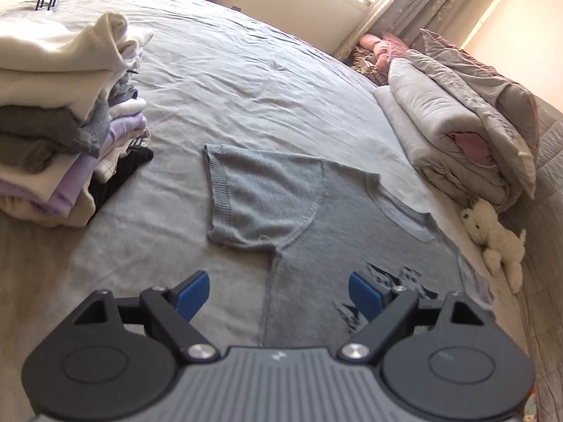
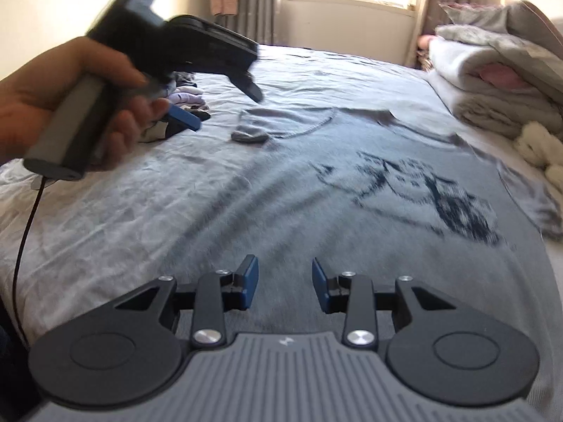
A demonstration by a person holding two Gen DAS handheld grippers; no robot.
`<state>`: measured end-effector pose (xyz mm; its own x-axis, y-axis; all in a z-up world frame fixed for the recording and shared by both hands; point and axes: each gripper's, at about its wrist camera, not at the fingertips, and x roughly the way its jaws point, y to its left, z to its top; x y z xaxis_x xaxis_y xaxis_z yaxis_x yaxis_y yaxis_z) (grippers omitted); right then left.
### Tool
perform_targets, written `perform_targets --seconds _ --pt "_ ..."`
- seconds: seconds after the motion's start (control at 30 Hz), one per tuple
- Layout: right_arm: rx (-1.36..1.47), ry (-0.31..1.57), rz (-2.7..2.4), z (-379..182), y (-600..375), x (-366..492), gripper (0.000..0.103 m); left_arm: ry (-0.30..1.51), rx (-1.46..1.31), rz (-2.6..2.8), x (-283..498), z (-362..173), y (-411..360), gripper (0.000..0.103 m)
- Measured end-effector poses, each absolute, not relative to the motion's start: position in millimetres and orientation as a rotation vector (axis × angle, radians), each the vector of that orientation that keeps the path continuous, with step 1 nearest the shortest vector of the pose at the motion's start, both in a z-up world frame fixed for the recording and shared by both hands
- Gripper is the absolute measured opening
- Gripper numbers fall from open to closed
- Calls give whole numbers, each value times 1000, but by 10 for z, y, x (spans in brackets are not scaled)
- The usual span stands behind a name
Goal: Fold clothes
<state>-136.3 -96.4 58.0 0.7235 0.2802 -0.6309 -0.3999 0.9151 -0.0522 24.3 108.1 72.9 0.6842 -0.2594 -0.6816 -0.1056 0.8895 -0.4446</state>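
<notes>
Grey knitted T-shirt (image 1: 309,218) with a dark printed figure on its chest lies spread flat on the bed (image 1: 246,81), collar toward the folded bedding, its short sleeve (image 1: 246,197) stretched out toward a stack of folded clothes (image 1: 63,123). Left tool (image 1: 279,297) hangs above the shirt's side seam with its blue pads (image 1: 193,297) spread wide and nothing between them. Right tool (image 2: 285,285) hovers over the lower part of the shirt (image 2: 352,193), its pads (image 2: 249,283) only partway apart and empty, the cloth lying beneath them. In the right wrist view a hand (image 2: 70,102) grips the handle of the left tool (image 2: 225,102), a thin black cable trailing from it. Rolled grey bedding (image 1: 457,133) sits at the far side of the bed, with a white plush toy (image 1: 496,242) just beside it near the shirt's shoulder. Curtains (image 1: 415,3) frame a bright window beyond.
</notes>
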Motion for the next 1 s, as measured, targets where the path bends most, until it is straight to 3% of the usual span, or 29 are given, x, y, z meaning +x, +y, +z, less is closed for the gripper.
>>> perform_targets --seconds 0.67,1.0 --pt "-202 655 484 327 -549 -1407 38 831 -500 59 1032 412 1493 87" --pt "-227 647 532 294 -290 -1518 36 778 -434 83 1213 258 1343 87"
